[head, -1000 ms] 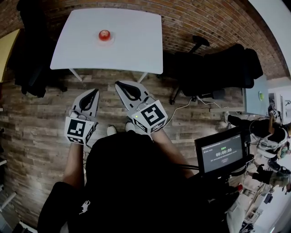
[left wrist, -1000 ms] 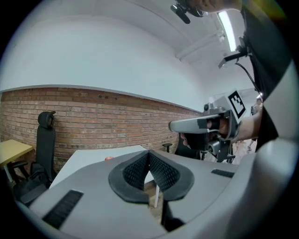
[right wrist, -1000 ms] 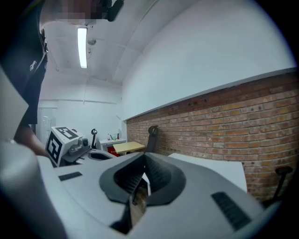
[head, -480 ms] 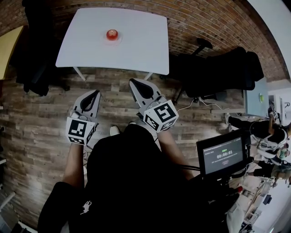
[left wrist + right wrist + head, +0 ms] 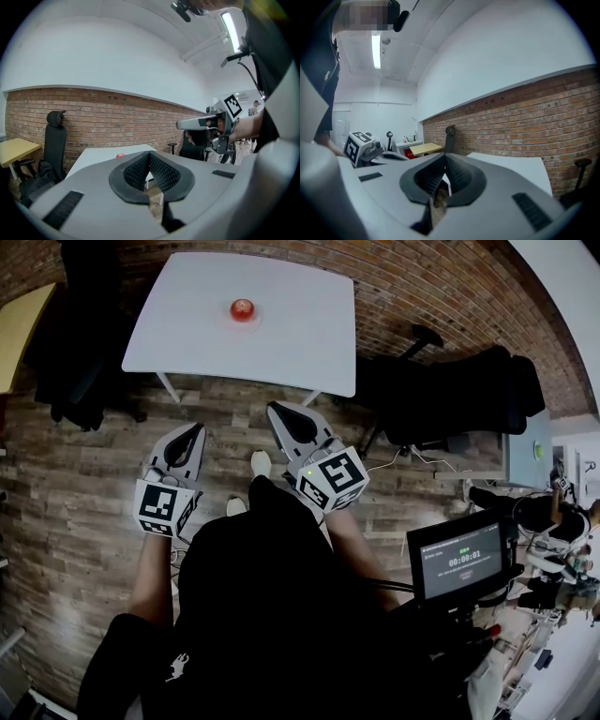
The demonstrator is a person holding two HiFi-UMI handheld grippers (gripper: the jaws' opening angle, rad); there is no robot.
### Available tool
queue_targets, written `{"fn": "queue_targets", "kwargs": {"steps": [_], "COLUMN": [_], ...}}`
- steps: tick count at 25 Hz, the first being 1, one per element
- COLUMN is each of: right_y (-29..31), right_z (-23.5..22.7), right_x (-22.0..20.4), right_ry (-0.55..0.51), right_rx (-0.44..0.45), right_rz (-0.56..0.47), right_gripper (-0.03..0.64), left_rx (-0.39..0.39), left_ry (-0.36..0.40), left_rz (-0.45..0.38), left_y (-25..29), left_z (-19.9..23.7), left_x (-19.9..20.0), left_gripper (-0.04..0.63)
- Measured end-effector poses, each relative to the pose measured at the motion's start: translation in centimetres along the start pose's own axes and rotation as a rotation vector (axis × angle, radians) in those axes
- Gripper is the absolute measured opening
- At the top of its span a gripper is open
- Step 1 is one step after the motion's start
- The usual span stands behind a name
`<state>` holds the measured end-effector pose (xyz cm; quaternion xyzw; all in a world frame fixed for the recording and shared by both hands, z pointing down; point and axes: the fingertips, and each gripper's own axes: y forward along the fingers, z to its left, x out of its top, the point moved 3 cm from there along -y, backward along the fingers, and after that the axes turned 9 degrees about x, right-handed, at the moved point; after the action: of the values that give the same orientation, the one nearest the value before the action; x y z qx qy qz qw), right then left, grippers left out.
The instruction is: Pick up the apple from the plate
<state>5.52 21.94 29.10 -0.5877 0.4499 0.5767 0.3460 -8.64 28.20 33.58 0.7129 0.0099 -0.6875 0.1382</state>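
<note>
A red apple [image 5: 243, 308] sits on a pale plate [image 5: 246, 321] near the middle of a white table [image 5: 300, 343], far ahead of me. Both grippers hang over the wooden floor, well short of the table. My left gripper [image 5: 194, 428] is shut and empty, and so is my right gripper [image 5: 275, 408]. In the left gripper view the apple [image 5: 120, 155] shows as a small red dot on the table [image 5: 96, 157], just beyond the closed jaw tips [image 5: 149, 154]. The right gripper view shows its closed jaws [image 5: 444, 157] and the table [image 5: 520, 169], but no apple.
A black office chair [image 5: 450, 390] stands right of the table and another dark chair [image 5: 80, 381] to its left. A yellow desk [image 5: 19, 329] is at the far left. A monitor on a stand [image 5: 459, 554] is close at my right. A brick wall [image 5: 93, 122] runs behind the table.
The table and apple have slid right and slightly down in the head view as the person walks closer. The right gripper has shifted right. Both grippers stay shut.
</note>
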Motion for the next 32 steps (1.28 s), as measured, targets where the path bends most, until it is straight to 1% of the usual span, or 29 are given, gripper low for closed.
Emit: {"fn": "queue_targets", "kwargs": {"steps": [5,14,17,19,22,24,28,32], "right_y": [0.6,1.9,2.8,3.7,4.8,5.5,6.4,6.8], "right_z": [0.7,2.0,2.0,-0.3,-6.5,-8.7,-10.3,-10.4], "right_x": [0.3,1.3,1.6,1.5,1.0,1.1,1.5,1.7], "right_ry": [-0.003,-0.022,-0.026,-0.016,0.004,0.010,0.006,-0.004], "right_rx": [0.024,0.062,0.067,0.074,0.080,0.083,0.094,0.109], "right_rz": [-0.011,-0.026,-0.022,-0.015,-0.008,-0.007,-0.002,-0.002], "right_gripper": [0.003,0.003,0.003,0.003,0.003,0.003,0.003,0.003], "left_rx": [0.011,0.047,0.053,0.050,0.048,0.049,0.057,0.069], "left_ry": [-0.001,0.039,0.038,0.039,0.039,0.039,0.038,0.039], "left_rz": [0.002,-0.003,-0.001,0.017,0.039,0.043,0.045,0.042], "left_y": [-0.9,-2.1,-2.0,0.4,6.7,8.9,10.7,10.8], "left_z": [0.2,1.2,1.9,2.3,2.2,2.4,3.1,3.4], "left_x": [0.0,1.0,1.3,1.3,1.6,2.1,2.6,2.8], "left_gripper": [0.005,0.005,0.005,0.005,0.005,0.005,0.005,0.005]}}
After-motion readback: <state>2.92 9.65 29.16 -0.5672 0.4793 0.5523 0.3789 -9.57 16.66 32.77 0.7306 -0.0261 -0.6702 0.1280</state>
